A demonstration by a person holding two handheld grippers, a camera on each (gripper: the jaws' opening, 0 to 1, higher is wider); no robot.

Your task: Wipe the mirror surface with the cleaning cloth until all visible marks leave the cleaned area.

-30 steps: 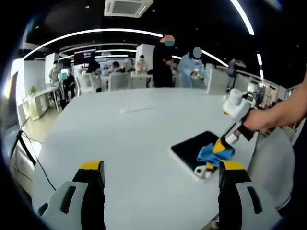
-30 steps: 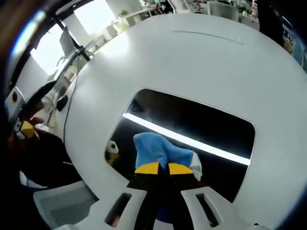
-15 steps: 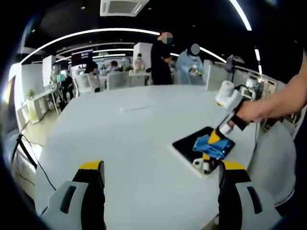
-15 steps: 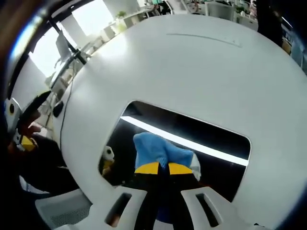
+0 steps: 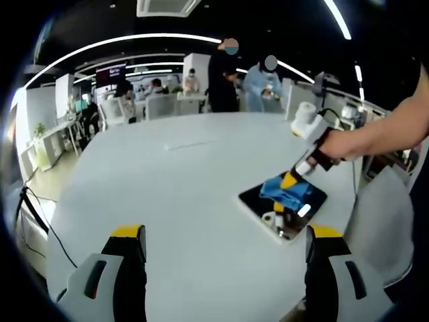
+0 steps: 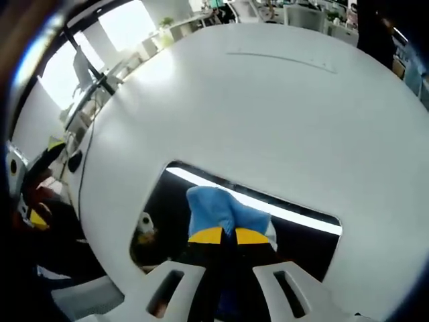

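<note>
The mirror (image 6: 295,238) lies flat on the white table (image 6: 268,114), close to the table's edge nearest the person; its dark glass throws back a bright ceiling strip. On the mirror sits the blue cleaning cloth (image 6: 224,213), pinched between the closed yellow-tipped jaws of the right gripper (image 6: 222,236) and pressed to the glass. In the left gripper view the same cloth (image 5: 283,190) covers the mirror's (image 5: 253,201) far half, the right gripper (image 5: 291,180) angled down onto it from a hand (image 5: 335,145). The left gripper (image 5: 221,235) hangs well apart from the mirror, jaws wide and holding nothing. Risks, as I judge them: the unheld mirror could slide toward the table edge under a hard stroke; the bunched cloth may skip the corners; hard jaw tips might scrape glass if the cloth slips.
</note>
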